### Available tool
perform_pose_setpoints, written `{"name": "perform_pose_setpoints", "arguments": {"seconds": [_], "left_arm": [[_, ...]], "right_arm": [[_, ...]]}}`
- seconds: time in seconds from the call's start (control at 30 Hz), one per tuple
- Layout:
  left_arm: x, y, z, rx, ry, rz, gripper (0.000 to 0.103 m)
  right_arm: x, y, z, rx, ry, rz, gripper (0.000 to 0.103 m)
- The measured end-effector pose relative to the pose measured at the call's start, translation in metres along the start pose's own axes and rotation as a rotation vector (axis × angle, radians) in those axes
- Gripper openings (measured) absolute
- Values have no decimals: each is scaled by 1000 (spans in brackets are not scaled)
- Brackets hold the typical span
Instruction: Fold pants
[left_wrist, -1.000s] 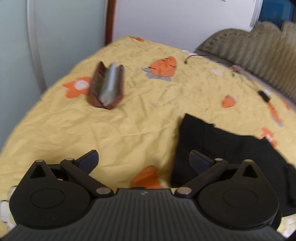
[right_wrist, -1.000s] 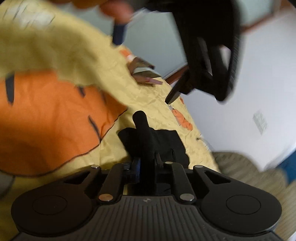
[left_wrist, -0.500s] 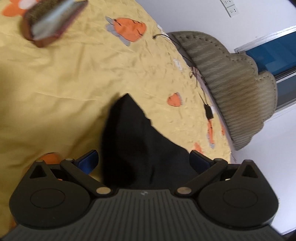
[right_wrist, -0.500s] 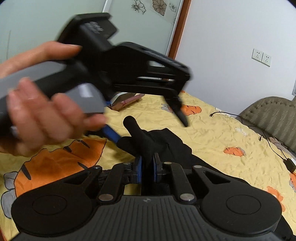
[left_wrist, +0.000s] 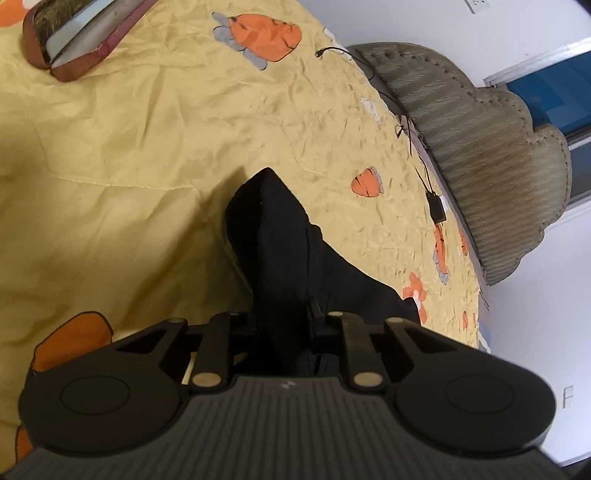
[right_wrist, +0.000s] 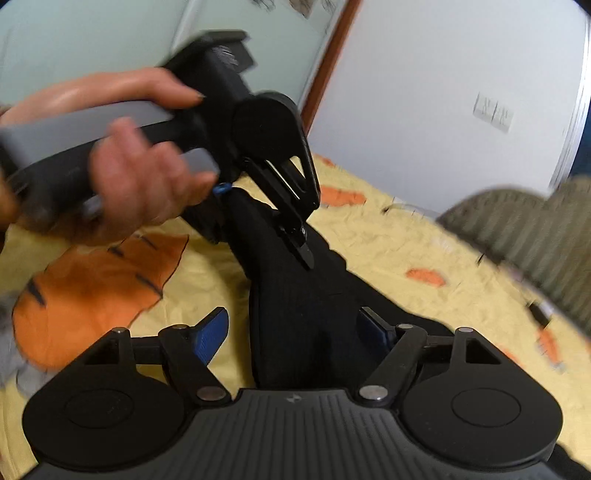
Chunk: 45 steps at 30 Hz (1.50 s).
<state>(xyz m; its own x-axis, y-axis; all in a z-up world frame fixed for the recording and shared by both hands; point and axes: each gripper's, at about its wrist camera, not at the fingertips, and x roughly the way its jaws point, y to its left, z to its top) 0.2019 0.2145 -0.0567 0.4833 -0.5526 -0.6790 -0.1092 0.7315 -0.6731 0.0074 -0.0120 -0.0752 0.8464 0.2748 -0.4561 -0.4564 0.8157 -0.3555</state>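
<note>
A pair of black pants (left_wrist: 280, 236) rises in a peaked fold off a yellow bedspread (left_wrist: 129, 155) printed with orange carrots. In the left wrist view, the left gripper (left_wrist: 282, 325) is clamped tight on the cloth, its fingers pressed in from both sides, and the fabric runs up toward 12 o'clock before falling away toward 4 o'clock. In the right wrist view, the right gripper (right_wrist: 295, 328) stands wide open, its blue pads (right_wrist: 210, 332) apart on either side of the pants (right_wrist: 295, 295) with nothing pinched between them. Above it, at 10 o'clock, a bare hand (right_wrist: 140, 184) holds the left gripper (right_wrist: 258, 214), closed on the raised cloth. A brown case (left_wrist: 74, 40) lies on the bedspread at 11 o'clock in the left wrist view. A padded grey-green headboard (left_wrist: 480, 147) stands at 2 o'clock, with a black cable (left_wrist: 424, 177) trailing beside it.
</note>
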Motion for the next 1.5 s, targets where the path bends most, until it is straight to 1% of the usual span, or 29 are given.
{"name": "perform_pose_setpoints", "arguments": {"seconds": [0.07,0.13,0.2,0.27,0.33,0.37,0.4,0.43,0.5,0.53,0.57,0.67,0.8,0.87,0.9,0.93,1.0,1.07,1.13,1.2,1.27,1.3,1.4,1.5], "left_arm": [[-2,-4,-2,15,-11,11,17],[-4,-7,-4,9,-18,17,17],[-7,-10,-4,-9,-23,12,17],[-12,-14,-4,-6,-30,3,17],[-17,-20,-5,0,-36,3,16],[-19,-24,-6,6,-39,2,16],[-21,-28,-6,15,-42,2,16],[-23,-32,-6,24,-46,4,16],[-27,-42,-8,44,-58,9,16],[-29,-46,-9,51,-63,10,15],[-31,-51,-11,58,-69,12,15],[-37,-65,-16,83,-93,19,15],[-45,-85,-23,121,-123,23,15],[-47,-92,-25,136,-132,31,15],[-48,-94,-26,139,-135,36,15],[-48,-95,-26,141,-137,38,15],[-49,-97,-28,142,-144,44,15],[-49,-96,-29,135,-145,48,15],[-50,-95,-30,127,-148,50,15],[-50,-95,-30,129,-149,50,15],[-51,-96,-30,127,-152,50,15],[-52,-97,-30,130,-154,48,15],[-55,-104,-31,143,-160,44,15],[-59,-114,-33,164,-172,44,15]], "right_arm": [[-1,8,-3,-25,14,-29,75],[6,17,-7,-49,32,-64,75],[15,25,-13,-101,55,-118,75],[20,33,-17,-141,60,-150,75],[20,35,-21,-159,51,-176,65],[21,36,-23,-176,49,-198,62],[20,37,-24,-195,47,-217,53],[20,37,-26,-210,50,-229,39],[20,34,-30,-206,53,-235,26],[18,32,-31,-202,51,-236,17],[16,30,-31,-194,46,-232,15],[7,22,-28,-157,26,-218,14],[-4,6,-25,-64,7,-177,14],[-5,-2,-28,-50,6,-157,22],[-9,-2,-30,-52,13,-164,40],[-13,-1,-33,-69,22,-174,51],[-20,3,-42,-121,29,-204,52],[-21,7,-52,-166,57,-223,52],[-18,7,-59,-163,77,-227,51],[-15,8,-61,-161,73,-241,50],[-14,9,-62,-168,67,-244,36],[-14,9,-61,-171,63,-244,24],[-18,8,-61,-173,56,-245,16],[-25,-2,-59,-118,36,-235,14]]}}
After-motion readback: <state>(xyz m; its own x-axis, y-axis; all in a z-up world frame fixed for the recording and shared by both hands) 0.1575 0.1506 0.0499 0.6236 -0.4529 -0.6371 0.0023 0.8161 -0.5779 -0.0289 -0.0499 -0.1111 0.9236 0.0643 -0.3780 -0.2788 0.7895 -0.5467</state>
